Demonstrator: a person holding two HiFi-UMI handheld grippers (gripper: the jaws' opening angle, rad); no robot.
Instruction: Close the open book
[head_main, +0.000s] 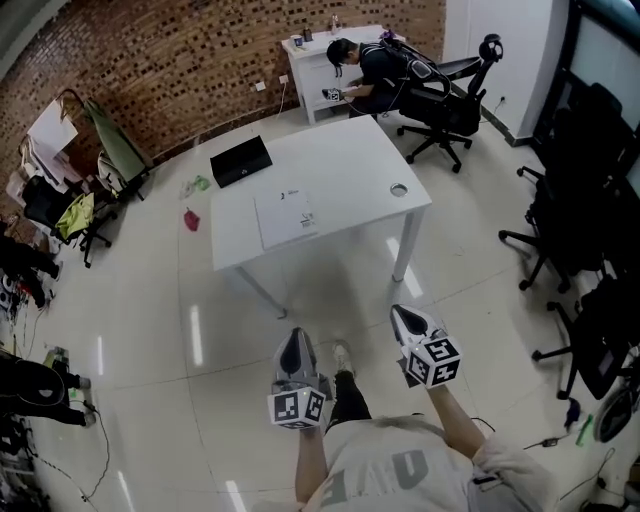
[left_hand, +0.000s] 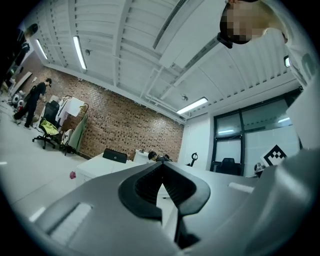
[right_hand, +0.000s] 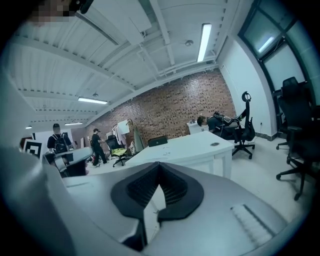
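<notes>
A thin white book (head_main: 285, 217) lies flat on the white table (head_main: 340, 160), near its front edge; I cannot tell whether it lies open or closed. Both grippers hang over the floor, well short of the table and apart from the book. My left gripper (head_main: 295, 336) is shut and empty, and in the left gripper view (left_hand: 161, 165) its pads meet at the tips. My right gripper (head_main: 401, 314) is also shut with nothing in it, its tips together in the right gripper view (right_hand: 159, 165). Both point toward the table (right_hand: 185, 147).
A black case (head_main: 241, 160) sits at the table's far left corner and a round cable hole (head_main: 399, 189) near its right edge. Black office chairs (head_main: 570, 230) crowd the right side. A person (head_main: 365, 70) sits at a far desk. A pink object (head_main: 191, 219) lies on the floor at left.
</notes>
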